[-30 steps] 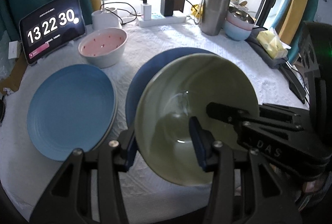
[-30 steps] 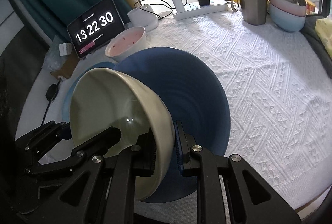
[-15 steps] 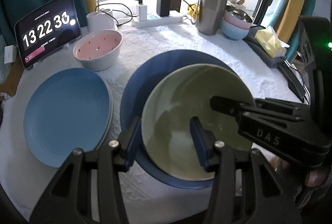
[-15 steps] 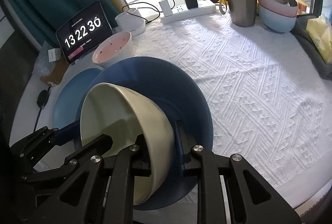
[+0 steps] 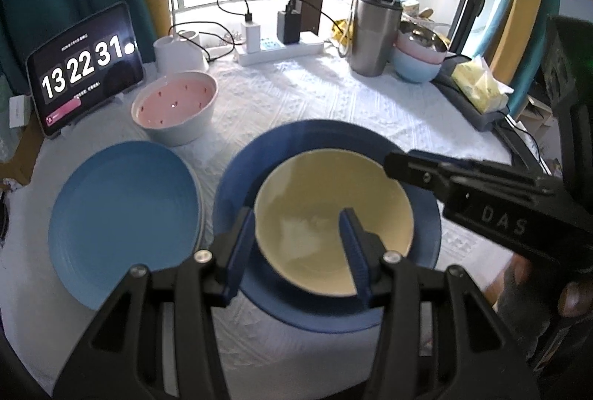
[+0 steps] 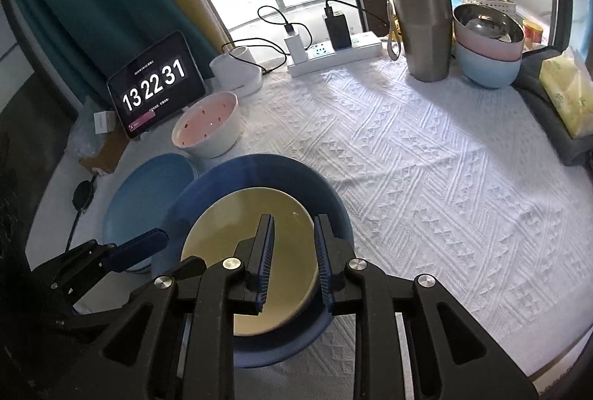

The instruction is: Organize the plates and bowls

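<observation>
A cream bowl (image 5: 333, 200) (image 6: 237, 226) sits upright on a dark blue plate (image 5: 296, 137) (image 6: 259, 170) on the white cloth. My left gripper (image 5: 296, 244) straddles the bowl's near-left rim with a wide gap, one finger outside and one inside, pads apart from the wall. My right gripper (image 6: 292, 252) straddles the bowl's right rim; its jaws are opening and a gap shows beside the rim. To the left lies a light blue plate (image 5: 122, 222) (image 6: 148, 189) on another plate. Behind it stands a white bowl with a pink inside (image 5: 174, 103) (image 6: 207, 126).
At the back stand a tablet clock (image 5: 81, 74), a power strip with chargers (image 5: 278, 48), a steel tumbler (image 5: 376, 33) and stacked pink and blue bowls (image 5: 418, 59). A tissue pack (image 5: 481, 85) lies at the right edge. Bare cloth (image 6: 426, 177) spreads to the right.
The cream bowl was tilted up in the right gripper's grip; it now lies flat on the dark blue plate. The right jaws have spread off its rim.
</observation>
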Action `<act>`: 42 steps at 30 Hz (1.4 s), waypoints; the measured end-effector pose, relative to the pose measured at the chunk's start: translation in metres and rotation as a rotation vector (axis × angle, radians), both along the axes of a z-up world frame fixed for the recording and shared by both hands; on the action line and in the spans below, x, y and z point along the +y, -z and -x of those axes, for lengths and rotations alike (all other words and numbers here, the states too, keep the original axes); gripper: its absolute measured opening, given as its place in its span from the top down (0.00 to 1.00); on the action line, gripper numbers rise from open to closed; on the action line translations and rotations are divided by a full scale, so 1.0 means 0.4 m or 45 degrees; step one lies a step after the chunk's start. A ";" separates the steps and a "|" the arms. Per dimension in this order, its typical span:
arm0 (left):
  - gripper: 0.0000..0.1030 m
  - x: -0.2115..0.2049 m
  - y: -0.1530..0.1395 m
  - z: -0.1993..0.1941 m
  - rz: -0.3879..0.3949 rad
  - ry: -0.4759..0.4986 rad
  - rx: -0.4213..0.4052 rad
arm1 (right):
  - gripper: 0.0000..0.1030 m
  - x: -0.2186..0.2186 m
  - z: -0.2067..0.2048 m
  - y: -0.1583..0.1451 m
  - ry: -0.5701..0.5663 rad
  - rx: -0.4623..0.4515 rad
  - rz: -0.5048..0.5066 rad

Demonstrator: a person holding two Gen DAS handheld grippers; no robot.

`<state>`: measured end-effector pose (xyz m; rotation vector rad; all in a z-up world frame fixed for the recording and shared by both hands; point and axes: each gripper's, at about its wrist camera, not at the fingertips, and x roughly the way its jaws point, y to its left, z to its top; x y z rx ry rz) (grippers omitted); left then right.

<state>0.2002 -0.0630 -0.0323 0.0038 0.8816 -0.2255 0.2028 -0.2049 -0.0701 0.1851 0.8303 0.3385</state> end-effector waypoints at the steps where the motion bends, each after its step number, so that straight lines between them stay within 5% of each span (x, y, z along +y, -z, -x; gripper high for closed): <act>1: 0.53 0.002 -0.003 0.000 0.001 -0.003 -0.003 | 0.77 0.000 -0.002 0.000 -0.002 0.001 -0.002; 25: 0.53 0.092 -0.074 -0.065 0.027 -0.105 -0.082 | 0.77 0.035 -0.079 -0.075 -0.049 -0.042 -0.014; 42: 0.53 0.230 -0.054 -0.144 0.070 -0.213 -0.084 | 0.77 0.122 -0.169 -0.077 -0.096 -0.010 0.055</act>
